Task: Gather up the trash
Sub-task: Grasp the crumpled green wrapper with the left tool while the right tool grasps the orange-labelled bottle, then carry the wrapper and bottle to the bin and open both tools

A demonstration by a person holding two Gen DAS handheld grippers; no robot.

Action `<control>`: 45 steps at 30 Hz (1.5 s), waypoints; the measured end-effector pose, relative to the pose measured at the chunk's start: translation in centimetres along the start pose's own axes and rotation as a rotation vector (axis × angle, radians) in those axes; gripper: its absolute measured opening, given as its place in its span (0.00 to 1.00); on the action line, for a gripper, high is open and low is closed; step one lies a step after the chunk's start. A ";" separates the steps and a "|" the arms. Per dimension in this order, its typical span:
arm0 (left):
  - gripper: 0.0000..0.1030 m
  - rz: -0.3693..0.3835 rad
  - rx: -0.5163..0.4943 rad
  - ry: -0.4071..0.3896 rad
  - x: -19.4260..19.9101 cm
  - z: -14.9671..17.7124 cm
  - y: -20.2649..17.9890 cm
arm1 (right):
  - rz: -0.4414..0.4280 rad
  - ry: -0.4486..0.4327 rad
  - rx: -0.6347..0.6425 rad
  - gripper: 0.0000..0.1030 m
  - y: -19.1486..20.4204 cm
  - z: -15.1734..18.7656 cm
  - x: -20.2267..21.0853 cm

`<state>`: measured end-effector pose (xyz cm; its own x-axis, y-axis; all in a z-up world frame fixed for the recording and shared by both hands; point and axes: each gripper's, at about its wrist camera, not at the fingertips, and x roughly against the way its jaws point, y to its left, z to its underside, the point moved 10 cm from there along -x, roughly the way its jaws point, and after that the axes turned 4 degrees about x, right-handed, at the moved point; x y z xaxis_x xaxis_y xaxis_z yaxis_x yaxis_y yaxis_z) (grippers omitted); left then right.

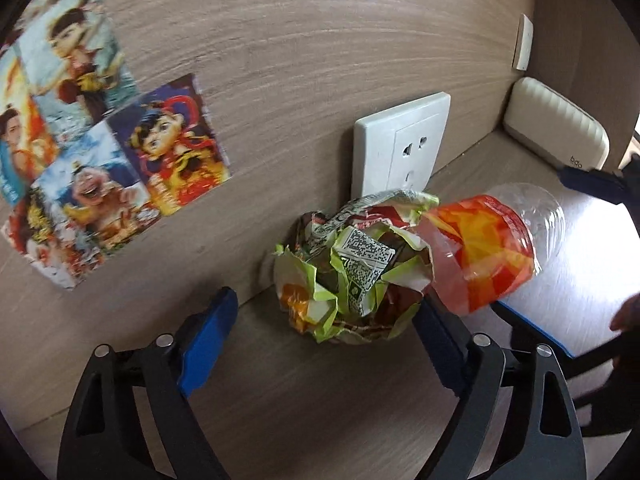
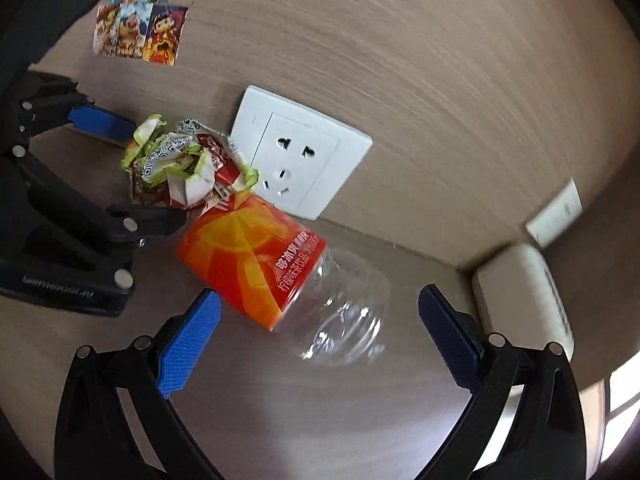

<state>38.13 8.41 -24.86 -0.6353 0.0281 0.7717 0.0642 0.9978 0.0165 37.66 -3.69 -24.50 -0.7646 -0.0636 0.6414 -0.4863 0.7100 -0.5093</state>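
- Left gripper (image 1: 326, 326): jaws spread wide, nothing pressed between the pads; crumpled wrapper (image 1: 352, 272) sits between the two blue pads, right pad close against it, left pad apart from it.
- Crumpled wrapper: green, white and red, lying on the table (image 1: 280, 400) at the foot of the wood-grain wall (image 1: 320, 40), straight ahead of the left gripper.
- Right gripper (image 2: 320, 328): jaws wide apart, gripping nothing; plastic bottle (image 2: 288, 276) lies between and just ahead of the fingertips, neither pad touching it.
- Plastic bottle: clear, with an orange-red label, lying on its side on the table, one end touching the crumpled wrapper, to the right of the left gripper.
- Wall socket (image 2: 298, 152): white, on the wall beyond the bottle and the wrapper.
- Cartoon stickers (image 1: 92, 140): on the wall, ahead and to the left of the left gripper.
- White ribbed device (image 1: 556, 128): in the corner, ahead and to the right of both grippers.
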 end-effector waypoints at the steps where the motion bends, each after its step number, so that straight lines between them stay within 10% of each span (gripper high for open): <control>1: 0.79 0.002 -0.001 0.000 -0.1 0.0 -0.1 | -0.002 0.001 0.022 0.96 0.2 -0.2 -0.5; 13: 0.52 0.079 -0.028 -0.006 -0.1 -0.3 -2.1 | -0.077 0.018 0.031 0.74 0.6 -1.3 -1.9; 34: 0.49 0.119 0.013 -0.072 9.2 1.4 -3.7 | -0.085 -0.054 -0.332 0.61 -2.9 4.1 11.2; 45: 0.49 0.224 -0.140 -0.077 14.9 4.7 -14.9 | -0.073 -0.043 -0.540 0.42 -5.7 13.0 18.9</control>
<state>24.08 -5.76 -16.60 -0.6493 0.2570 0.7158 0.3124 0.9482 -0.0570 20.45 -18.08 -16.91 -0.7592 -0.1465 0.6341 -0.2609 0.9612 -0.0902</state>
